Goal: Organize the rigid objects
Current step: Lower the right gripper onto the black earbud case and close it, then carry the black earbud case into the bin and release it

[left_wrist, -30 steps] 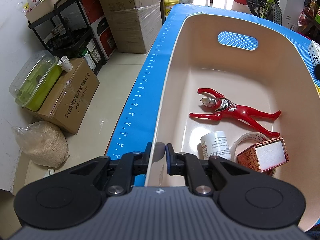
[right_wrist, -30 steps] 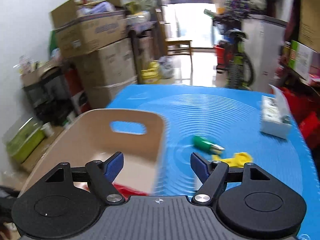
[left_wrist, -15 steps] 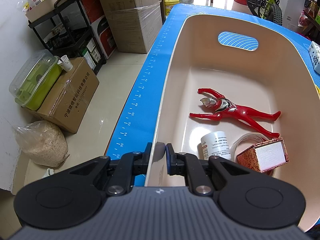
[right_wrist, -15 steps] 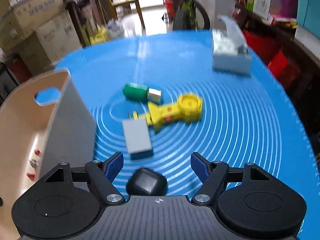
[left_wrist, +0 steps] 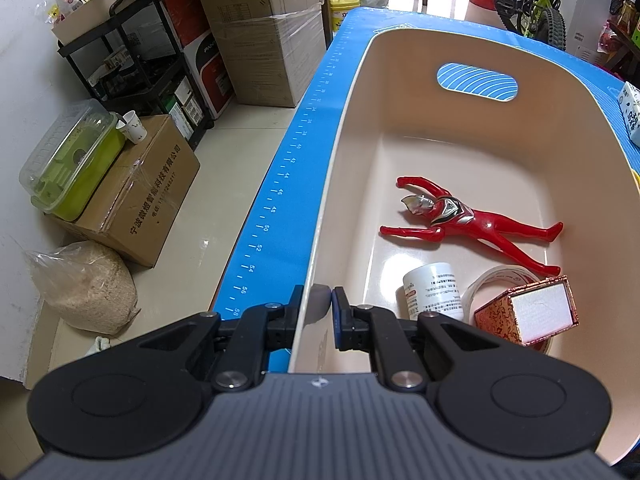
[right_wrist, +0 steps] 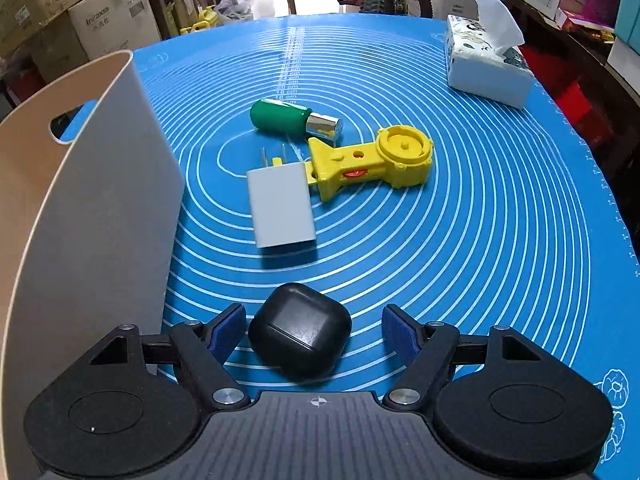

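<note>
My left gripper [left_wrist: 320, 304] is shut on the near rim of a beige tub [left_wrist: 348, 152]. In the tub lie a red hero figure [left_wrist: 464, 220], a white jar [left_wrist: 434, 290], a tape roll [left_wrist: 500, 274] and a red patterned box [left_wrist: 528, 314]. My right gripper [right_wrist: 314, 330] is open around a black earbud case [right_wrist: 300, 334] on the blue mat [right_wrist: 460, 240], its pads apart from the case. Beyond it lie a grey charger [right_wrist: 280, 204], a yellow toy part [right_wrist: 376, 162] and a green cylinder [right_wrist: 294, 118]. The tub wall [right_wrist: 100, 208] stands left.
A tissue box [right_wrist: 488, 66] stands at the mat's far right. Left of the table, on the floor, are cardboard boxes [left_wrist: 136, 200], a sack of grain [left_wrist: 84, 284] and a black shelf [left_wrist: 132, 72]. A bicycle [left_wrist: 532, 4] stands behind.
My right gripper has swung right and down from the tub to the mat, and now brackets the black earbud case. My left gripper has stayed shut on the tub rim.
</note>
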The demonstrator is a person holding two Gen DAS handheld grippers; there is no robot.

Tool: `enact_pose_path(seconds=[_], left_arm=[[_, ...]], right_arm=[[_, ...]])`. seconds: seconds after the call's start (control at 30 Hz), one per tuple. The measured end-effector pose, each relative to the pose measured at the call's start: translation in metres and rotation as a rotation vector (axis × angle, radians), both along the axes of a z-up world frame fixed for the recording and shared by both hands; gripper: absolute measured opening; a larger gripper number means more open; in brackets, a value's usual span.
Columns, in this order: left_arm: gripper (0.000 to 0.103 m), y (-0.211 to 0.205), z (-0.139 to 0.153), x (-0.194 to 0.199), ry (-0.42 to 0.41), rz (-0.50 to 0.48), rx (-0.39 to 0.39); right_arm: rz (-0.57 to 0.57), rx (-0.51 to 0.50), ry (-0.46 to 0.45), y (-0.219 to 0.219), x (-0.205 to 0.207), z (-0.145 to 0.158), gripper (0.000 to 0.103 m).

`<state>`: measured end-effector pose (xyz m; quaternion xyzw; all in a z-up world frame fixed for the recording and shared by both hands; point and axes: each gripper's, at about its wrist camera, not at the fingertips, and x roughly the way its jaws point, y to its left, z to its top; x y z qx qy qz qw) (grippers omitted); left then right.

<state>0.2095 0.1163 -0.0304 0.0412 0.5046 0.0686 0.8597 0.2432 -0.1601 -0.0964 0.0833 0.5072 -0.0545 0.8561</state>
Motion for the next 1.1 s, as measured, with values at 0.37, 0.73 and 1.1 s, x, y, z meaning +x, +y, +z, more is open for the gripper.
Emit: enact_pose_path(seconds=[0.37, 0.73, 1.1], left_arm=[[0.016, 0.000, 0.000, 0.000, 0.000, 0.000, 0.000], [0.016, -0.001, 0.001, 0.000, 0.000, 0.005, -0.004], [0.016, 0.000, 0.001, -0.001, 0.000, 0.004, -0.004]], right_arm=[[0.058, -0.065, -0.020, 0.011, -0.006, -0.002, 0.061], [0.045, -0.058, -0.072, 0.010, -0.009, 0.010, 0.059], [0.011, -0.016, -0.311, 0.010, -0.025, 0.069, 0.059]])
